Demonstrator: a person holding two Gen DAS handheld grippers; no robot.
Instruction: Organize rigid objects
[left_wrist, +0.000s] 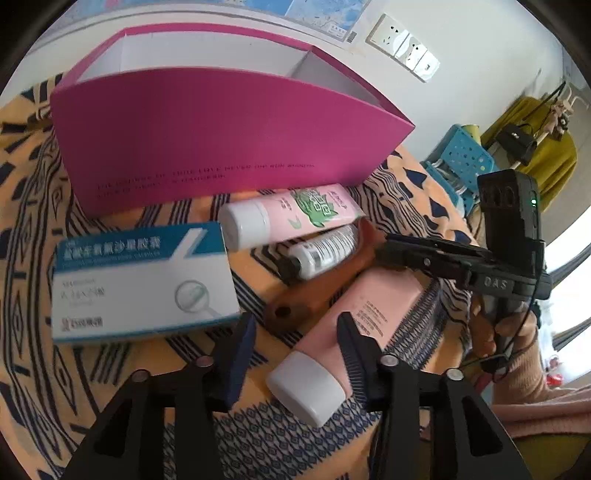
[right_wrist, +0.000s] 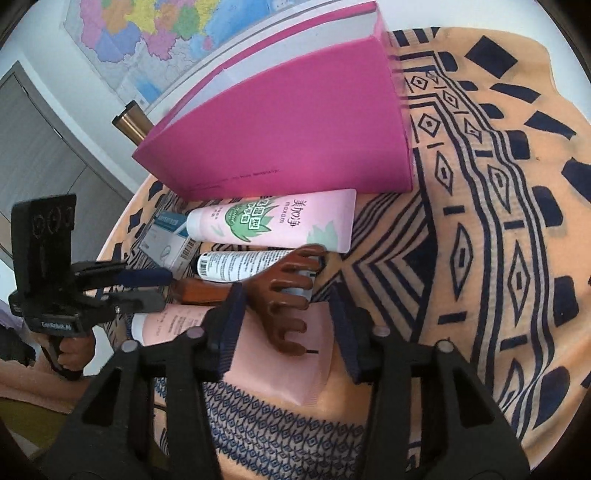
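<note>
On the orange cloth with dark blue patterns (right_wrist: 480, 221), a plain salmon-pink squeeze tube with a white cap (left_wrist: 354, 332) lies just in front of the tall magenta cardboard box (left_wrist: 221, 129), beside a brown wooden hand-shaped scratcher (right_wrist: 288, 291), a small white bottle (left_wrist: 325, 251), a pink tube printed with green leaves (right_wrist: 273, 221) and a blue-and-white carton (left_wrist: 140, 280). The left gripper (left_wrist: 295, 332) has its fingers spread above the tube's capped end, the right-hand finger (left_wrist: 354, 343) overlapping the tube while the other stands over the cloth beside it, with no pinch visible. The right gripper (right_wrist: 284, 325) is likewise spread, straddling the tube's crimped end and the scratcher's fingers, and whether its pads touch either cannot be told.
</note>
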